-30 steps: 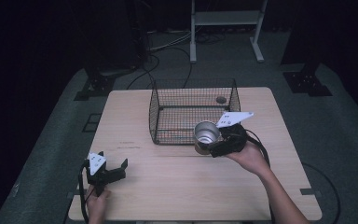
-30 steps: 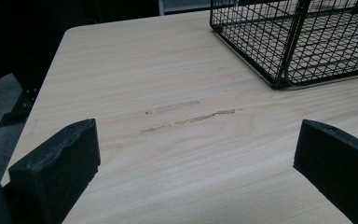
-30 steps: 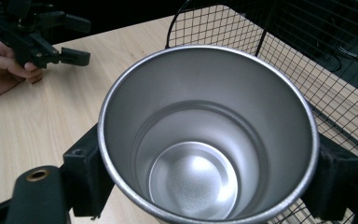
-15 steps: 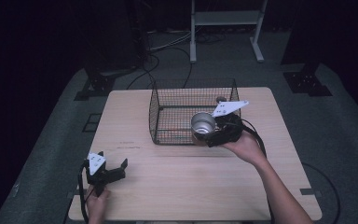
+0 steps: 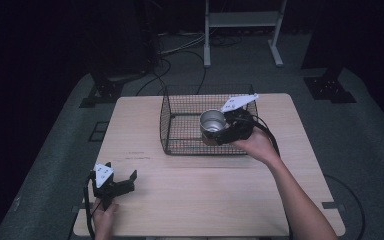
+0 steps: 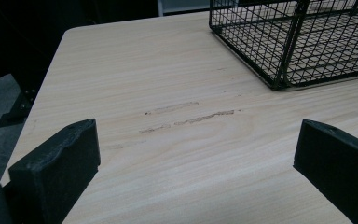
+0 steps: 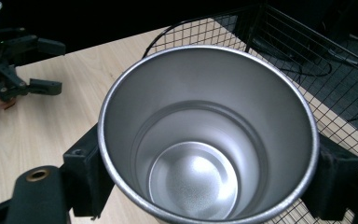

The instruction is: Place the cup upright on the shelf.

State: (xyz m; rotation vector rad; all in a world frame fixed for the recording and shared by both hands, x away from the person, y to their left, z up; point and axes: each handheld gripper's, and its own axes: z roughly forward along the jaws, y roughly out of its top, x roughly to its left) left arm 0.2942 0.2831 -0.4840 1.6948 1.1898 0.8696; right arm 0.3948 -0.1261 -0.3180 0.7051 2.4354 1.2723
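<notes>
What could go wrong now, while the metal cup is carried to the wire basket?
1. The right gripper holds the steel cup by its smooth round wall, so it might slip or twist between the jaws.
2. The cup is near the wire basket, at its near-right side. If it comes in too low, its base may knock the wire rim and tip or push the basket.
3. The cable trailing from the right gripper might catch on the basket corner.

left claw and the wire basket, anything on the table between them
Nothing: bare wood with faint scuff marks between the left claw and the wire basket, in the left gripper view.
</notes>
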